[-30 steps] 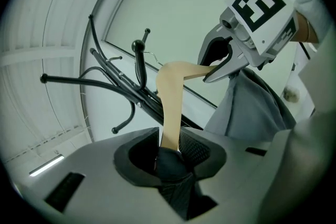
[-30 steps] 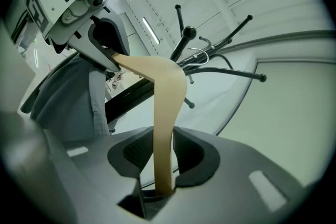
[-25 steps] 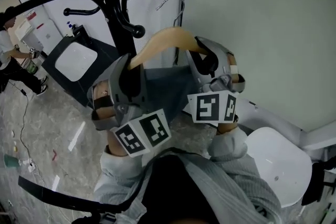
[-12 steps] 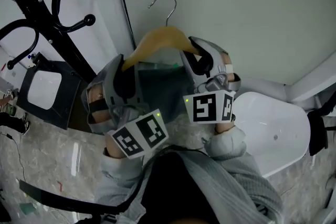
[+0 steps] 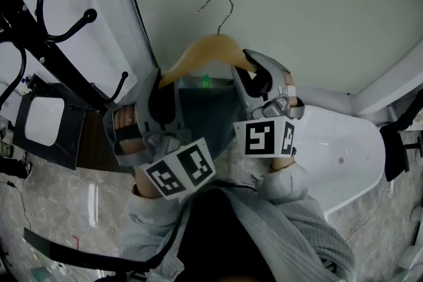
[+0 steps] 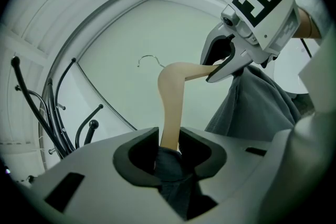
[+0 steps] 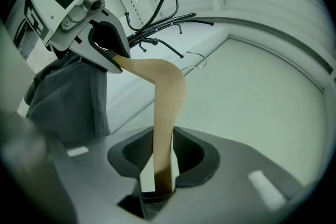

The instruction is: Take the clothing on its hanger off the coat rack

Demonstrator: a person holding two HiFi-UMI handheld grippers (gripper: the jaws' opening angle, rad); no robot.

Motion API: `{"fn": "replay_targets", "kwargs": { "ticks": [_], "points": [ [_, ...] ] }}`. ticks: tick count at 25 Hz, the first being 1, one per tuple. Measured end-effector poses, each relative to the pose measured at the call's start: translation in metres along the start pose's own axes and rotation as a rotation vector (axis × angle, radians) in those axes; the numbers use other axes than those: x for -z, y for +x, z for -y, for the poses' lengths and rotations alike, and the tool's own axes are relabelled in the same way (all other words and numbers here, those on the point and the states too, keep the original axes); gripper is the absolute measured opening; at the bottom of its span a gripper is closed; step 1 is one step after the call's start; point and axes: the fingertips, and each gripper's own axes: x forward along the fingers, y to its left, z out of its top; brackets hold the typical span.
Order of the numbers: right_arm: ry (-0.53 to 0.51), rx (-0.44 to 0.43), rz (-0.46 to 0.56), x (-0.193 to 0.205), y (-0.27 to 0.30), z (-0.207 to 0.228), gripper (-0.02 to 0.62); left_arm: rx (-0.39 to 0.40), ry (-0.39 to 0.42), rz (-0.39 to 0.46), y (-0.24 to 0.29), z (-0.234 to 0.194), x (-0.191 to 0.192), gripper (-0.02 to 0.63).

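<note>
A wooden hanger (image 5: 201, 49) with a metal hook (image 5: 220, 10) carries a dark grey garment (image 5: 205, 112). It hangs free in the air, clear of the black coat rack (image 5: 39, 30) at the upper left. My left gripper (image 5: 155, 102) is shut on the hanger's left arm (image 6: 169, 113) and the cloth over it. Over on the other side, my right gripper (image 5: 254, 79) is shut on the right arm (image 7: 165, 128). The rack's curved hooks (image 7: 163, 34) show far behind the hanger in the right gripper view.
A white tub-like fixture (image 5: 350, 148) lies at the right. A dark stand with a white panel (image 5: 43, 122) sits at the left on the marbled floor (image 5: 86, 195). The pale wall (image 5: 317, 10) is behind the hanger.
The hanger and both grippers have swung right, away from the coat rack; the rack has slid to the view's left edge and the white fixture has come further in.
</note>
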Motion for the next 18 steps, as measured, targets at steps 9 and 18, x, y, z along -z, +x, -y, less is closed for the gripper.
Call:
{"fn": "replay_targets", "kwargs": {
  "ticks": [9, 18],
  "points": [
    [-0.007, -0.005, -0.024, 0.0055, 0.0023, -0.0016, 0.103, 0.016, -0.019, 0.005, 0.0060, 0.0059, 0.0034, 0.114],
    [-0.002, -0.017, -0.001, 0.0038, 0.0015, -0.0018, 0.101, 0.002, -0.017, -0.013, 0.0023, 0.0055, 0.0029, 0.114]
  ]
}}
